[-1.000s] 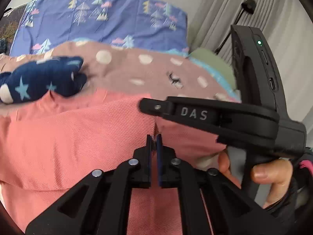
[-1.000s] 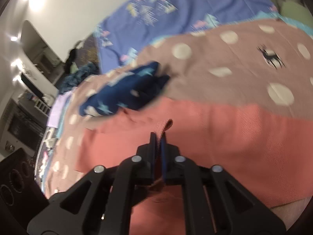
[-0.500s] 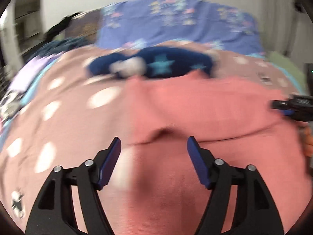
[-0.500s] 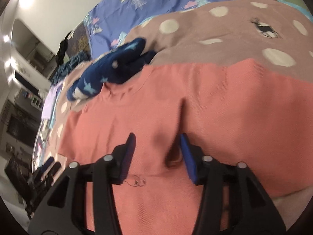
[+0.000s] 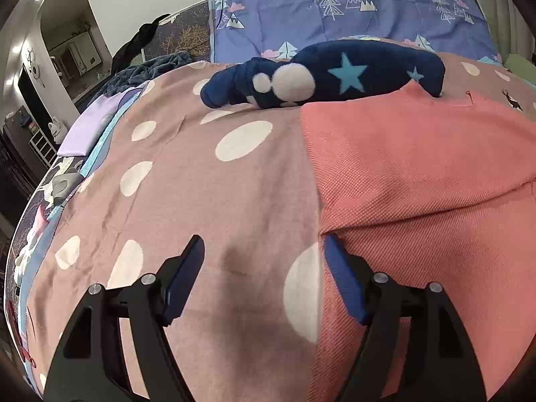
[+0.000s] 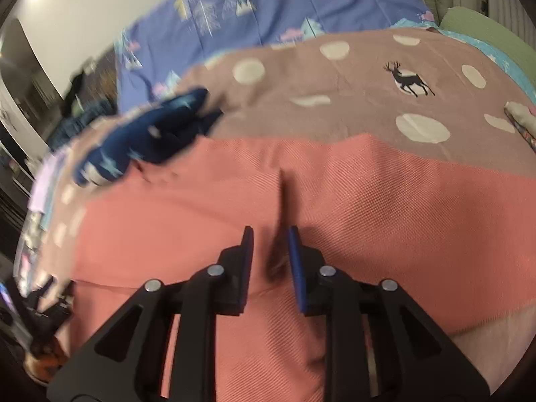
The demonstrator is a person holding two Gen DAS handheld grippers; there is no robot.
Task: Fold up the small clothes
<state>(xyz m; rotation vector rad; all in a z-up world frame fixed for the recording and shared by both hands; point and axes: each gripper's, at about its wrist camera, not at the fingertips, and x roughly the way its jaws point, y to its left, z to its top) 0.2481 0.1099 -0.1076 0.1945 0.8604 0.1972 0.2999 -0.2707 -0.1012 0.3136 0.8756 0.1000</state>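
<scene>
left wrist view: the left gripper is seen low over the bed, its fingers spread wide with nothing between them. the left finger is placed over the dotted blanket, while the right finger is set at the left edge of the pink shirt, just under the spot where a folded layer ends. bare blanket is left to the left of that edge, running out to the side of the bed, where a lilac cloth is laid. the far edge of the shirt is touched by a navy starred garment, which is bunched up, and behind it a blue pillow with a tree print is propped.

the shirt is spread flat across the middle of the blanket, with a ribbed weave and a soft crease running across it.

right wrist view, partly blurred: the right gripper is held over the shirt with its fingers narrowly parted, and a raised pleat of the pink fabric is stood between them; contact with the pads cannot be told. beyond the shirt's far edge, open blanket with a deer print is shown.
</scene>
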